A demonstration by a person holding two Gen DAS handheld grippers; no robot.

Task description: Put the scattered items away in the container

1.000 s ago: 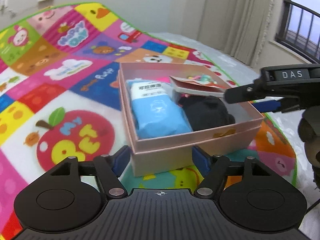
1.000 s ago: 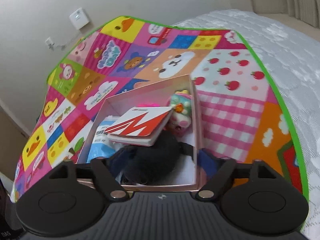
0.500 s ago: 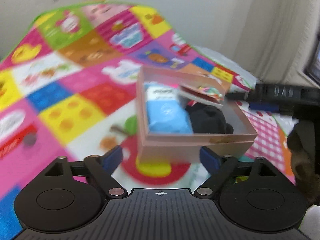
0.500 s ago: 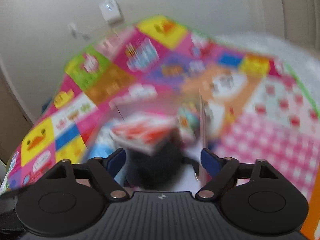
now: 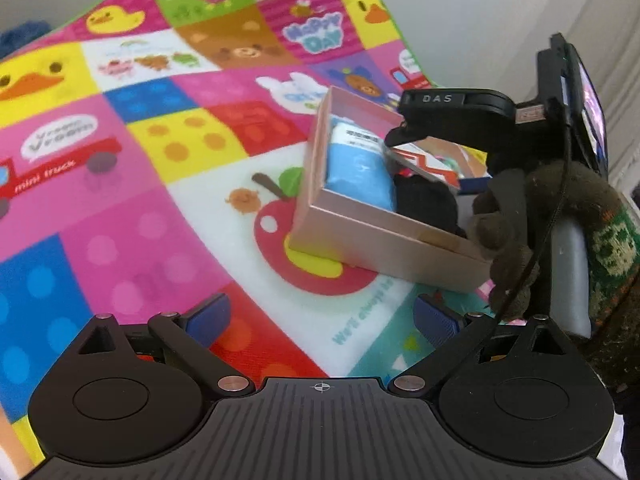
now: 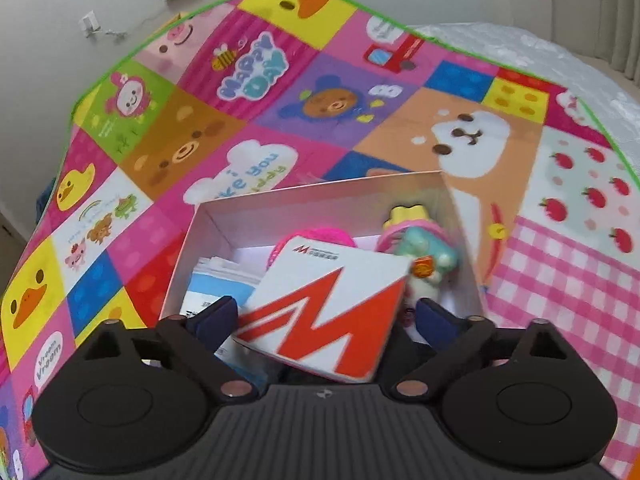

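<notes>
The pink box (image 5: 384, 236) is seen resting on the patchwork play mat (image 5: 160, 184), partly over a printed apple. Inside it, a blue packet (image 5: 360, 172), a black item (image 5: 424, 204), a white card with a red M (image 6: 328, 312) and a small pastel toy (image 6: 424, 248) are gathered. The left tool (image 5: 320, 316) has just been opening and is spread wide over bare mat, nothing between its fingers. The right tool (image 6: 324, 316) has likewise been opening and is held wide above the box; the card is seen between its fingers, no pad pressed on it.
</notes>
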